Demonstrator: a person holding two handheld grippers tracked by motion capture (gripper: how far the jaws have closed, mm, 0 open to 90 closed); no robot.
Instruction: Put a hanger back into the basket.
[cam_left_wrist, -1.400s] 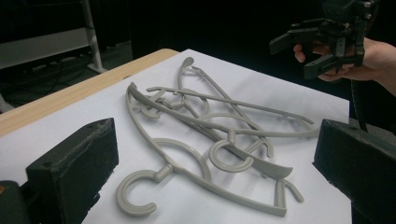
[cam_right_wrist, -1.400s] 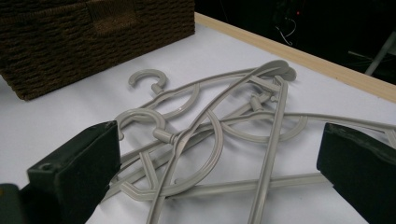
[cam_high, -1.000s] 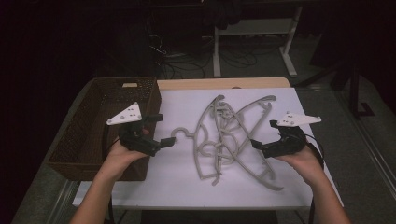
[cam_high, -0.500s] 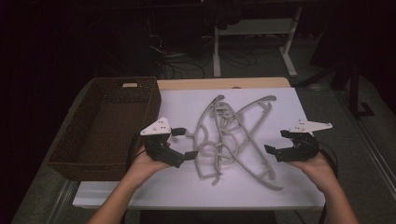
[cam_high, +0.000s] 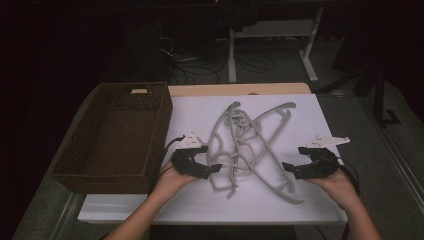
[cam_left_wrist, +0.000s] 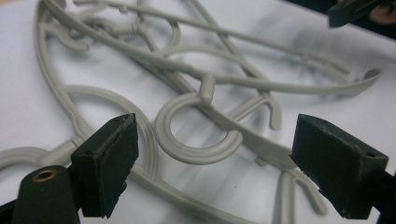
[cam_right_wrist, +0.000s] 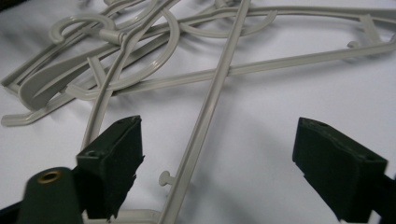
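The tangle of grey plastic hangers (cam_high: 250, 145) lies in the middle of the white sheet (cam_high: 190, 112) on the tabletop (cam_high: 240, 89), their hooks and bars crossed over one another. We have our left tongs (cam_high: 216, 169) low at the pile's left edge, jaws wide and holding nothing; they have just been closing a little, and in the left gripper view a hanger hook (cam_left_wrist: 196, 135) sits between them, untouched. Our right tongs (cam_high: 286, 167) stand at the pile's right side, also wide and empty, also narrowing slightly, with 1 straight bar (cam_right_wrist: 205, 121) running up between the jaws.

To do this well, we judge that each pair should close on 1 hanger only, squarely across a bar, then lift slowly so the hooked parts slip free rather than drag the rest. The wicker basket (cam_high: 75, 160) waits just left of the sheet.
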